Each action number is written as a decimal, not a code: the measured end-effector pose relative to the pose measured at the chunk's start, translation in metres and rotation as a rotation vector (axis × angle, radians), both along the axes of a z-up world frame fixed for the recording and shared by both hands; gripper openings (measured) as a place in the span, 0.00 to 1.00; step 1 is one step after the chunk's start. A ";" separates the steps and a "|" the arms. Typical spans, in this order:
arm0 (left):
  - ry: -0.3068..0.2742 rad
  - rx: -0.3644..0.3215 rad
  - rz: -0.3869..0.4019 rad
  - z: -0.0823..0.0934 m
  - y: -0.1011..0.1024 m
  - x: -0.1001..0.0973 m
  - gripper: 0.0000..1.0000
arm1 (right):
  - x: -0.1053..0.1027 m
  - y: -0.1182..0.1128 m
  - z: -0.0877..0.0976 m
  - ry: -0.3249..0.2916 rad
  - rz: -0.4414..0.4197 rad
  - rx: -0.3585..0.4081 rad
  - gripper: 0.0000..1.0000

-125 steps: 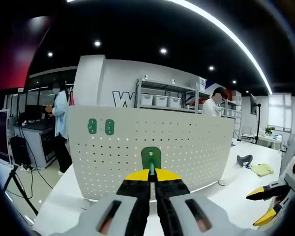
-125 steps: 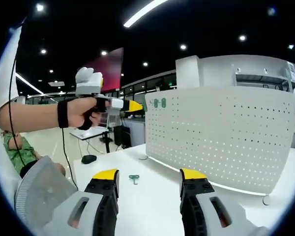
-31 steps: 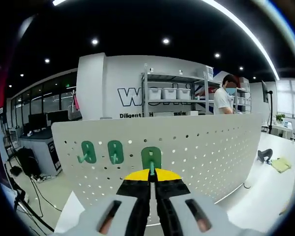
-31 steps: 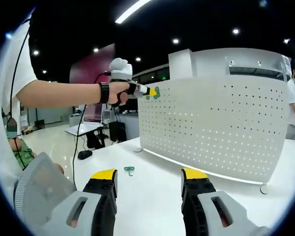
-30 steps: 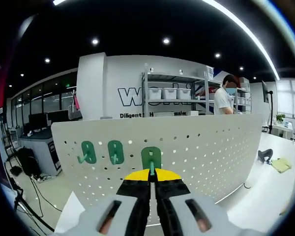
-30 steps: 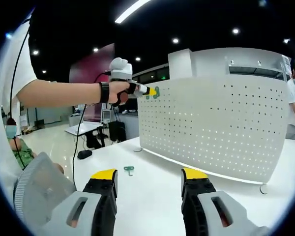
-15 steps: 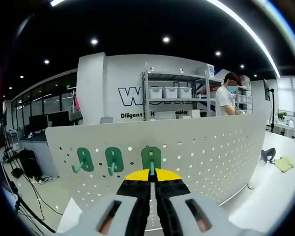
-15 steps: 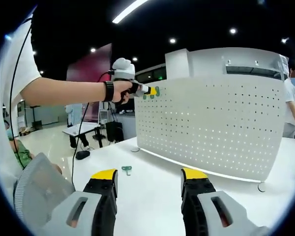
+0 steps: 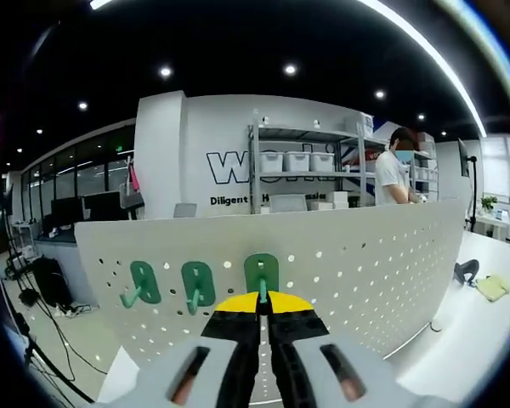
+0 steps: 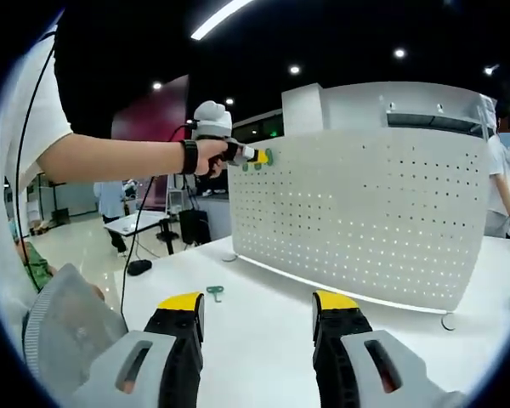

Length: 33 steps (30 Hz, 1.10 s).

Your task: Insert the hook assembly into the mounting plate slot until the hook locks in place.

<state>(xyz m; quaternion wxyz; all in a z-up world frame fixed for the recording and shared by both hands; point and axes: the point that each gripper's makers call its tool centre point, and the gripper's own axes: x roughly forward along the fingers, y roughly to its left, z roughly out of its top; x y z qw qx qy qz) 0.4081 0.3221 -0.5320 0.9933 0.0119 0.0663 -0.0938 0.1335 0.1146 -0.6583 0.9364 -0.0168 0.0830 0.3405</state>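
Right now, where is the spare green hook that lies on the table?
In the right gripper view the spare green hook lies flat on the white table, left of the pegboard foot and just beyond the right gripper's left jaw.

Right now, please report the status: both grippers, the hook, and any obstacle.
Left gripper shut on green plastic hook, held against white perforated mounting plate. Right gripper open, over white table. Spare green hook lies on table; nothing blocks.

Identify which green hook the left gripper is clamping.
The rightmost of three green hooks at the pegboard, pinched in the left gripper; the other two hang free.
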 end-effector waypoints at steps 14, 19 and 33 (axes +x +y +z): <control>0.010 0.012 0.005 -0.002 0.000 0.005 0.02 | 0.003 -0.005 -0.001 0.003 -0.018 0.006 0.51; 0.024 0.001 0.014 -0.005 -0.001 0.005 0.02 | 0.003 -0.006 -0.003 0.009 -0.012 0.001 0.51; 0.018 0.013 -0.007 -0.005 -0.005 0.007 0.05 | 0.005 -0.002 -0.004 0.010 -0.001 0.003 0.50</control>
